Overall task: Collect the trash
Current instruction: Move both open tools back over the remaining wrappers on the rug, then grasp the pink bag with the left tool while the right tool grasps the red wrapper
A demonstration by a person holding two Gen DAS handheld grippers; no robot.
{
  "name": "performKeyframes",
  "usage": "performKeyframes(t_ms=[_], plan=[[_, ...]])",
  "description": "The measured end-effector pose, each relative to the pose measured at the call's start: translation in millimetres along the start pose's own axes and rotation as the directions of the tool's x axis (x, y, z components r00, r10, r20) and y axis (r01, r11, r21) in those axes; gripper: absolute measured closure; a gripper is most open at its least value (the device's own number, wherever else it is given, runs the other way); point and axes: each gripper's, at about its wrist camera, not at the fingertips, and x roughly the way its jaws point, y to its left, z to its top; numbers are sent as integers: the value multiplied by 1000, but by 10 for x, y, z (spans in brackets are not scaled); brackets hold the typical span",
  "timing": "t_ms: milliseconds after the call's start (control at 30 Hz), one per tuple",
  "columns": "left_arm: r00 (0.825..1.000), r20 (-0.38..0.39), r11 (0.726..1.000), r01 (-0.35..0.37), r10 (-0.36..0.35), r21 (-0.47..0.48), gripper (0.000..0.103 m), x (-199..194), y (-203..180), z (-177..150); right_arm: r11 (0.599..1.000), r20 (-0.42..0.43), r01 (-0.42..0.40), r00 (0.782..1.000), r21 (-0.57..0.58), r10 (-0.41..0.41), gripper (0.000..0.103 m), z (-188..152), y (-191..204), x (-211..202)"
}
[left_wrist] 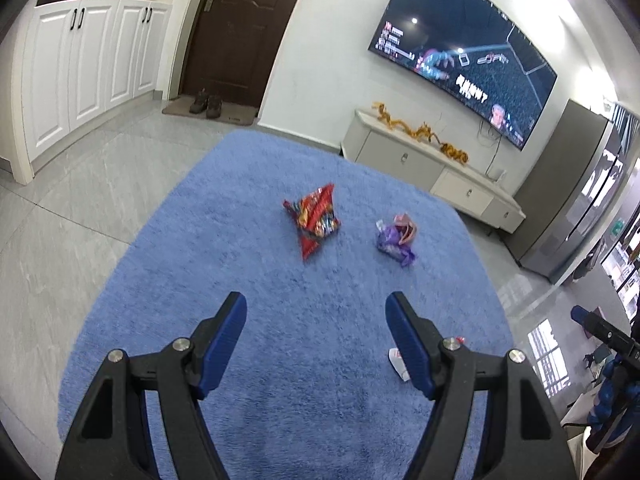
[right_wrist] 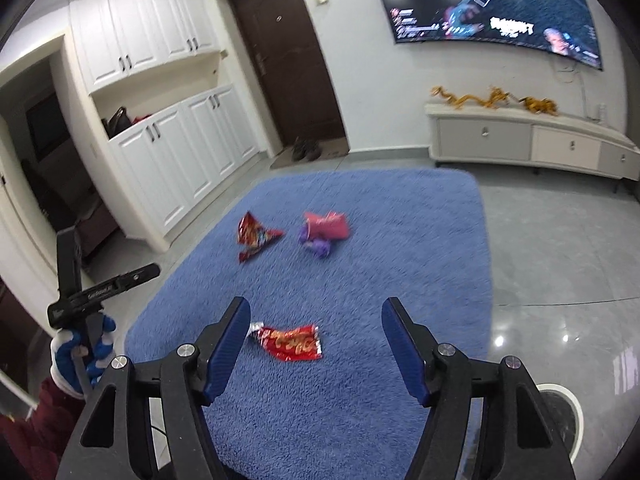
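Observation:
Several wrappers lie on a blue rug (left_wrist: 280, 360). In the left wrist view, a crumpled red snack bag (left_wrist: 316, 220) and a purple wrapper (left_wrist: 394, 240) sit ahead of my left gripper (left_wrist: 316, 304), which is open and empty. A white and red scrap (left_wrist: 400, 360) peeks from behind its right finger. In the right wrist view, a flat red foil wrapper (right_wrist: 290, 342) lies on the rug (right_wrist: 400, 260), just beyond my right gripper (right_wrist: 314, 308), which is open and not touching it. Farther off are the red bag (right_wrist: 256, 234), the purple wrapper (right_wrist: 316, 245) and a pink packet (right_wrist: 328, 224).
A round container with a white rim (right_wrist: 568, 400) stands on the grey tile floor at the lower right. A gloved hand (right_wrist: 76, 356) holds the other gripper at the left. White cabinets (right_wrist: 180, 152), a dark door (right_wrist: 284, 60) and a low TV stand (right_wrist: 520, 140) line the walls.

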Motion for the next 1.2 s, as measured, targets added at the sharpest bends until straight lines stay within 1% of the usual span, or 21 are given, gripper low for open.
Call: performKeyframes(t_ms=[100, 200, 333, 467, 600, 833, 900, 967, 1000, 1033, 1067, 1133, 1200], plan=[[999, -41, 1000, -21, 22, 13, 32, 175, -62, -31, 999, -37, -45, 998, -23, 44, 36, -64, 13, 176], [997, -63, 999, -34, 34, 7, 32, 292, -77, -33, 994, -69, -85, 994, -65, 80, 33, -100, 61, 333], [994, -94, 999, -51, 49, -16, 32, 461, -86, -45, 979, -123, -152, 983, -135, 136, 31, -142, 184, 586], [991, -121, 998, -56, 54, -14, 32, 613, -109, -36, 960, -170, -212, 969, -185, 181, 30, -185, 301, 821], [987, -146, 998, -61, 62, 10, 32, 786, -184, -3, 940, -204, -249, 958, -232, 203, 29, -210, 396, 1067], [984, -167, 998, -57, 61, 29, 32, 1096, -293, 126, 916, -257, -304, 937, -262, 238, 29, -240, 440, 1419], [985, -167, 998, -45, 51, 41, 32, 1161, -337, 176, 912, -271, -307, 934, -273, 233, 29, -261, 441, 1498], [986, -164, 998, -15, 24, 58, 32, 1244, -431, 261, 909, -286, -309, 931, -279, 229, 29, -282, 438, 1568], [987, -161, 998, 2, 9, 69, 32, 1288, -497, 309, 909, -293, -306, 930, -284, 222, 31, -297, 435, 1604], [987, -158, 997, 15, -2, 81, 32, 1323, -552, 345, 909, -296, -299, 931, -290, 212, 34, -305, 429, 1626], [988, -154, 995, 28, -13, 95, 32, 1361, -615, 387, 911, -301, -287, 933, -295, 196, 44, -318, 422, 1659], [988, -149, 988, 55, -33, 145, 32, 1485, -799, 468, 912, -318, -297, 926, -283, 203, 52, -338, 388, 1708], [987, -153, 979, 75, -45, 190, 32, 1610, -958, 526, 906, -318, -320, 920, -276, 228, 64, -346, 360, 1694]])
